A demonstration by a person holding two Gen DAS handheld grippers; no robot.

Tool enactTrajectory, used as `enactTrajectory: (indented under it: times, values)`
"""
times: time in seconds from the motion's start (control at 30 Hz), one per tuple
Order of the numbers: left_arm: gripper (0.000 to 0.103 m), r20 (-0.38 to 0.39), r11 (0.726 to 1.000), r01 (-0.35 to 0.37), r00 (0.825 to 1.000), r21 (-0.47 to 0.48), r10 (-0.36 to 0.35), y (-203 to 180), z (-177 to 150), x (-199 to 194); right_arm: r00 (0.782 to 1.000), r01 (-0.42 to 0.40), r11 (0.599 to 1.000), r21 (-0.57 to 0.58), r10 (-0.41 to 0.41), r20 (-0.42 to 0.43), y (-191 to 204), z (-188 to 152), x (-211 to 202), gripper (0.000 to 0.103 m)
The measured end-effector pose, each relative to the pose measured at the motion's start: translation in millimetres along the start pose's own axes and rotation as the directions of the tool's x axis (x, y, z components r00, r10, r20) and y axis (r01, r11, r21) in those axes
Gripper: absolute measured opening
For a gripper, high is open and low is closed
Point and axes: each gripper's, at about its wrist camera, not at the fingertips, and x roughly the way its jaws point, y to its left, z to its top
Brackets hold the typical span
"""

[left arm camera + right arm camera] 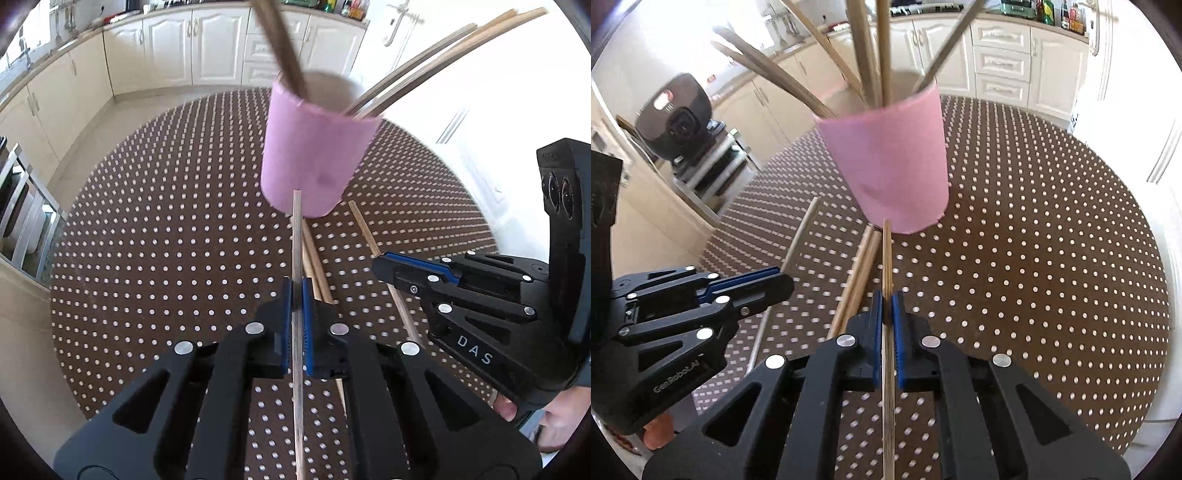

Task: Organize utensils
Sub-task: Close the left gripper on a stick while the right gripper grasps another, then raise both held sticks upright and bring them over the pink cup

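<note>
A pink cup (317, 151) stands on the round table and holds several chopsticks; it also shows in the right wrist view (890, 162). My left gripper (297, 288) is shut on a pale chopstick (297, 236) that points at the cup's base. My right gripper (886, 299) is shut on a wooden chopstick (886, 258) that also points at the cup's base. A pair of chopsticks (860, 273) and a single one (798, 236) lie on the table between the grippers. The right gripper also shows in the left wrist view (380, 266), and the left gripper in the right wrist view (786, 284).
The round table has a brown cloth with white dots (166, 240), (1034, 240). White kitchen cabinets (207, 48) line the far wall. A dark rice cooker (679, 114) stands on a stand left of the table.
</note>
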Motion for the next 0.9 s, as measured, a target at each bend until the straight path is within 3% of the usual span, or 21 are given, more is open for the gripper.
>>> enactTrajectory:
  times: [0.17,0.37,0.5,0.7,0.9]
  values:
    - [0.006,0.071,1.000,0.000,0.997,0.023,-0.001,-12,0,-34,0.996,-0.036,0.999,-0.012,0.036,0.080,4,-3,-38,0.004]
    - [0.006,0.157,0.999,0.009,0.988,0.046,-0.017,-28,-8,-78,0.976,-0.070,0.997,-0.033,0.075,0.206,20,-6,-86,0.004]
    - [0.006,0.228,0.998,0.006,0.973,0.058,-0.019,-36,-12,-106,0.951,-0.067,0.996,-0.065,0.084,0.298,32,-8,-115,0.004]
    - [0.006,0.345,0.997,-0.018,0.938,0.077,-0.010,-44,-17,-140,0.909,-0.020,0.994,-0.109,0.064,0.413,47,-15,-143,0.004]
    - [0.006,0.405,0.997,-0.008,0.914,0.075,-0.023,-47,-7,-152,0.856,0.010,0.996,-0.089,0.038,0.515,39,-19,-162,0.004]
